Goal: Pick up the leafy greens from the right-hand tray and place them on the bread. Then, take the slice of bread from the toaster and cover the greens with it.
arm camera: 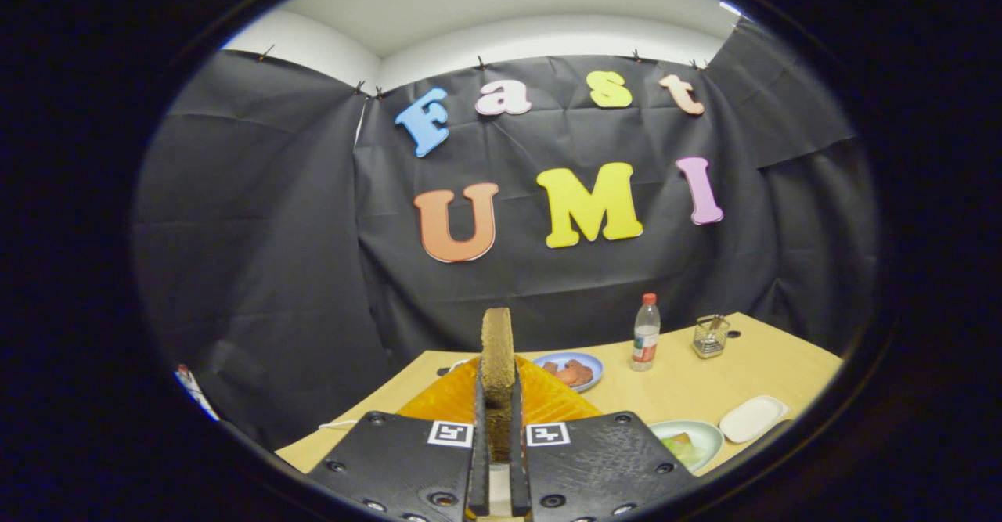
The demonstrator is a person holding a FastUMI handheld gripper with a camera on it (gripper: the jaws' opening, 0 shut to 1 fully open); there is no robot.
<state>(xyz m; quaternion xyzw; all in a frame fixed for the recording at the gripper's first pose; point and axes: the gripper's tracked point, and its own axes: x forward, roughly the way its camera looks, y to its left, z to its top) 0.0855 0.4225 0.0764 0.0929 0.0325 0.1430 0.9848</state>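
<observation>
Now, step: hand-held gripper (498, 428) is clamping the bread slice (497, 358) upright, lifted above the orange toaster (548, 401).
Next: carrying it over to the green plate (704, 432), laying it flat over the greens (679, 448).

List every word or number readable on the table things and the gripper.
Label on the bottle: too small to read.
On the gripper, shut on the slice of bread: two square code markers, no words.
No readable text elsewhere on the table.

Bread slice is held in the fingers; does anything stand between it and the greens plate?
Nothing visible does. The gripper is shut on the bread slice, held upright above the table. The plate with greens lies just ahead to the right, with open tabletop around it.
</observation>
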